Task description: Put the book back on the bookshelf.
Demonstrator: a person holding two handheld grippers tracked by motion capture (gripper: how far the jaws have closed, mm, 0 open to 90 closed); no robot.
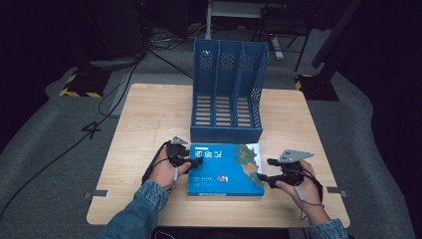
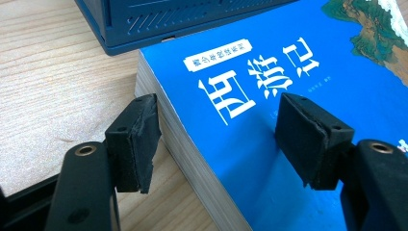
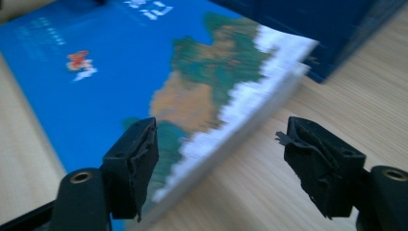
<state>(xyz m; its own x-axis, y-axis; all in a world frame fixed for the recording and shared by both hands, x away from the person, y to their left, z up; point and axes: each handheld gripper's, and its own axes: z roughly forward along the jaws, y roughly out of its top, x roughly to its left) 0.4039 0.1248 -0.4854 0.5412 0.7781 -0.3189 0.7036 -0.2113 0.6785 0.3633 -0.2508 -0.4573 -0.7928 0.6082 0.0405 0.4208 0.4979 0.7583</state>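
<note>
Nearest the person, a blue book (image 1: 225, 169) lies flat on the wooden worktop (image 1: 144, 114). The left gripper (image 1: 193, 162) straddles its left edge, jaws apart, one over the cover and one beside the pages, not pressing. The right gripper (image 1: 264, 169) straddles the right edge, jaws likewise released. Just beyond the book stands a blue file rack (image 1: 227, 92).

Blue three-slot file rack (image 1: 226, 94) upright on light wooden table (image 1: 149, 114), grey floor (image 1: 45, 149), black cables (image 1: 119, 82) behind
</note>
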